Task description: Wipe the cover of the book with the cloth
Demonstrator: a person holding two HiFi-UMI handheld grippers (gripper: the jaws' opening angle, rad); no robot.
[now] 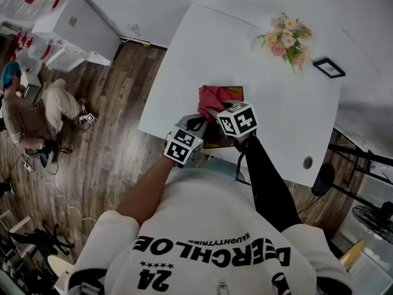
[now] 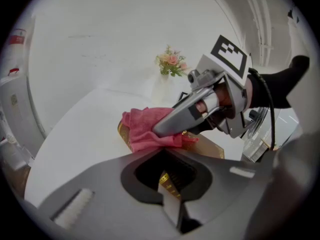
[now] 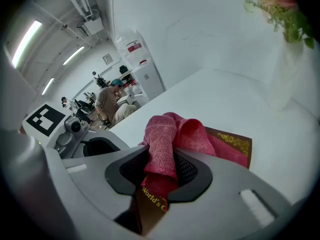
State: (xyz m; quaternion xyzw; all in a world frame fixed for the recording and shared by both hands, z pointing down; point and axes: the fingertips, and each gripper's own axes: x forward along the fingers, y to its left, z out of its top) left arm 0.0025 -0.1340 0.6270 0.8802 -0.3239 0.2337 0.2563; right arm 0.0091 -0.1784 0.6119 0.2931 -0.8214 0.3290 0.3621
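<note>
A dark brown book with gold print (image 1: 231, 93) (image 2: 212, 147) (image 3: 236, 143) lies near the front edge of the white table (image 1: 202, 48). A pink cloth (image 1: 211, 96) (image 2: 142, 128) (image 3: 169, 133) is bunched on its cover. My right gripper (image 1: 215, 112) (image 2: 165, 129) (image 3: 162, 176) is shut on the cloth and presses it onto the book. My left gripper (image 1: 196, 126) (image 2: 168, 178) sits at the book's near edge. Its jaws are closed on that gilt-patterned edge. Most of the cover is hidden under the cloth and the grippers.
A vase of pink and yellow flowers (image 1: 285, 39) (image 2: 171, 64) and a small black picture frame (image 1: 328, 67) stand at the table's far side. A person sits on the wooden floor (image 1: 31, 109) by a white cabinet (image 1: 73, 26), left of the table.
</note>
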